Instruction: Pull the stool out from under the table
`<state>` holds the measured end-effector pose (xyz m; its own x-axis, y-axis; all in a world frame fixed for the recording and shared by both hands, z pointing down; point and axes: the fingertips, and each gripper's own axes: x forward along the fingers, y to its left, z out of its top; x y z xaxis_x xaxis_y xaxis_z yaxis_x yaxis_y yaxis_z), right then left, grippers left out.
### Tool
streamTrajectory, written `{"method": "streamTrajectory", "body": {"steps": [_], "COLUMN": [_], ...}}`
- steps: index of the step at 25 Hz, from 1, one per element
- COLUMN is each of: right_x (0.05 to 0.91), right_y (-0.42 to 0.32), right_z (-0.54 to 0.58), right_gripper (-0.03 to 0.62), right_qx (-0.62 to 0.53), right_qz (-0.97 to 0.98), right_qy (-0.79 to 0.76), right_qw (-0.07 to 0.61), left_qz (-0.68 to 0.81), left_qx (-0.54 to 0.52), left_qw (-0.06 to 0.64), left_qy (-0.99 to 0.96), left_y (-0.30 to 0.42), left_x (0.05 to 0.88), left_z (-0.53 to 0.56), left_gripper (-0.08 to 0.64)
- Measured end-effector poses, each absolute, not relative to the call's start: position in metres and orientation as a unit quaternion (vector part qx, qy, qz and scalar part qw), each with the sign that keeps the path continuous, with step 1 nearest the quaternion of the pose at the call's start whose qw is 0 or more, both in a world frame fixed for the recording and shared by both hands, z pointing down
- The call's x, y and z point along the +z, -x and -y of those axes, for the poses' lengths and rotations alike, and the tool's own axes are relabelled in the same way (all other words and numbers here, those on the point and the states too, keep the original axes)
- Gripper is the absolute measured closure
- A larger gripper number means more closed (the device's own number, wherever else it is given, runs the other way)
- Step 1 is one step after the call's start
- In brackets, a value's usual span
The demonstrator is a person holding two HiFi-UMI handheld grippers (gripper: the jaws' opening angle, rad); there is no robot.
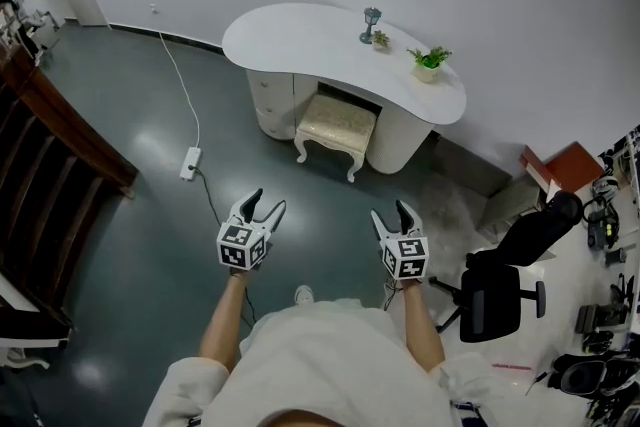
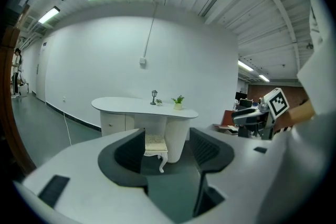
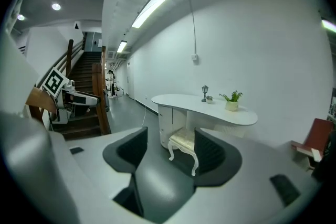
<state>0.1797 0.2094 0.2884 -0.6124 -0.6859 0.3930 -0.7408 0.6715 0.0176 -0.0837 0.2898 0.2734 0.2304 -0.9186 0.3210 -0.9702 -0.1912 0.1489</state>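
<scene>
1. Head view, far left: dark wooden stair rail [image 1: 60, 130] along the edge, and a white power strip [image 1: 189, 162] lying on the grey floor.
2. Left gripper [image 1: 267, 203]: held low in front of the body, jaws spread wide with nothing between them, well short of the furniture. Same in the left gripper view: pads apart, only the distant stool framed in the gap.
3. Stool [image 1: 335, 127]: centre, upright, tucked into the knee gap of the white curved table [image 1: 300, 35]. Rear part under the top, front edge and two curved white legs poking out.
4. Handling, as a guess: small and probably light. Cream cushioned seat likely soft and yielding, so poor for a pinch. Stiffer hold likely on the white frame rail under the cushion, or at the top of a front leg. Risk of tipping on the thin legs if pulled from one side only. Best taken at both front corners and drawn straight back.
5. Right gripper [image 1: 391, 211]: level with the left, jaws likewise parted and empty, touching nothing.
6. Far right: black office chair [image 1: 505, 275], off to the side of the pull path.
</scene>
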Motion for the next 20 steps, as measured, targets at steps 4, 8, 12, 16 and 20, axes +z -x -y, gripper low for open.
{"method": "streamTrajectory", "body": {"steps": [4, 8, 12, 16, 20], "right_x": [0.293, 0.305, 0.317, 0.324, 0.330], "right_y": [-0.162, -0.150, -0.138, -0.120, -0.102], "right_z": [-0.181, -0.162, -0.135, -0.098, -0.050], "right_gripper": [0.331, 0.331, 0.331, 0.331, 0.333], "right_qx": [0.077, 0.084, 0.093, 0.096, 0.101], "right_qz": [0.894, 0.892, 0.891, 0.893, 0.893], "right_qy": [-0.398, -0.397, -0.393, -0.388, -0.387], "right_qw": [0.192, 0.201, 0.207, 0.208, 0.206], "left_qz": [0.611, 0.607, 0.606, 0.607, 0.609], "left_qx": [0.084, 0.089, 0.093, 0.097, 0.098], "left_qw": [0.167, 0.177, 0.182, 0.185, 0.187], "left_qy": [-0.770, -0.770, -0.768, -0.766, -0.765], "left_y": [0.099, 0.111, 0.124, 0.139, 0.156], "left_x": [0.279, 0.291, 0.301, 0.306, 0.310], "left_z": [-0.260, -0.239, -0.211, -0.174, -0.127], "left_gripper": [0.296, 0.296, 0.296, 0.296, 0.296]}}
